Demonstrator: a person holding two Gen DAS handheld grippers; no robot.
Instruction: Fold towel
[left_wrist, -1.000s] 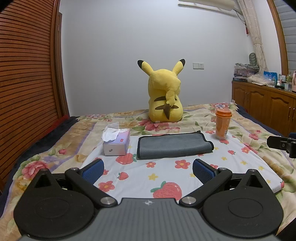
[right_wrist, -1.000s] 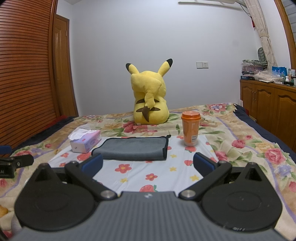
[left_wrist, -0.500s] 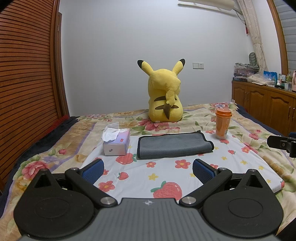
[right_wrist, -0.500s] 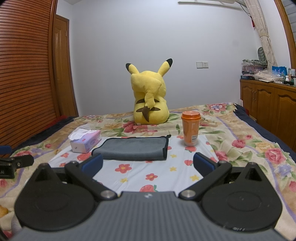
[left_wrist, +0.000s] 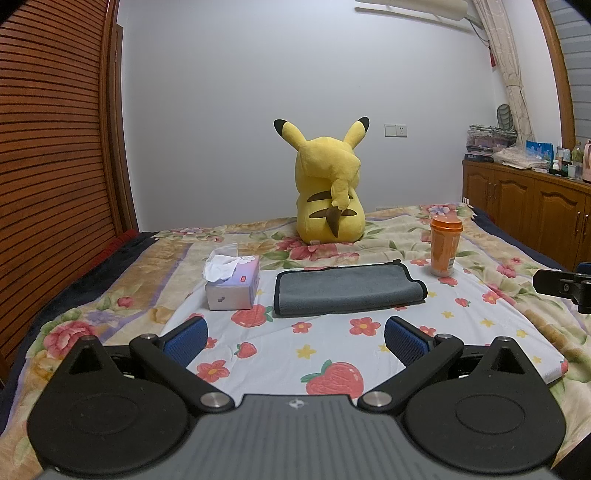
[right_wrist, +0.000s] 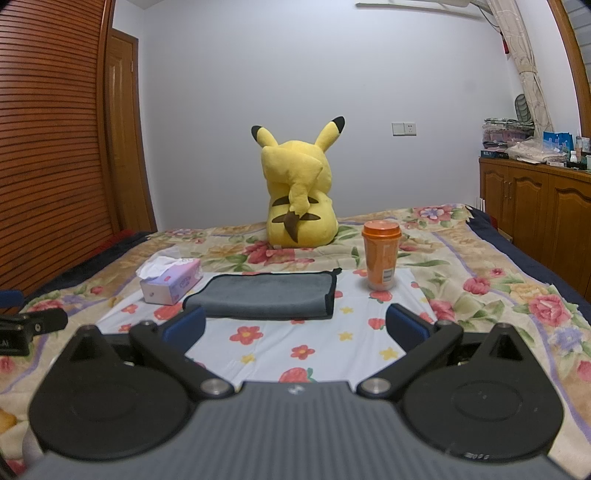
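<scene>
A grey towel (left_wrist: 347, 290) with a dark edge lies folded flat on a white flower-print mat (left_wrist: 332, 347) on the bed. It also shows in the right wrist view (right_wrist: 266, 295). My left gripper (left_wrist: 295, 338) is open and empty, held well short of the towel over the mat's near part. My right gripper (right_wrist: 295, 325) is open and empty, also short of the towel. The right gripper's side shows at the left wrist view's right edge (left_wrist: 565, 288). The left gripper's side shows at the right wrist view's left edge (right_wrist: 26, 328).
A tissue box (left_wrist: 232, 284) stands left of the towel. An orange cup with lid (left_wrist: 445, 245) stands to its right. A yellow plush toy (left_wrist: 328, 192) sits behind. A wooden cabinet (left_wrist: 528, 214) stands right of the bed, and a slatted wooden wall (left_wrist: 48, 166) on the left.
</scene>
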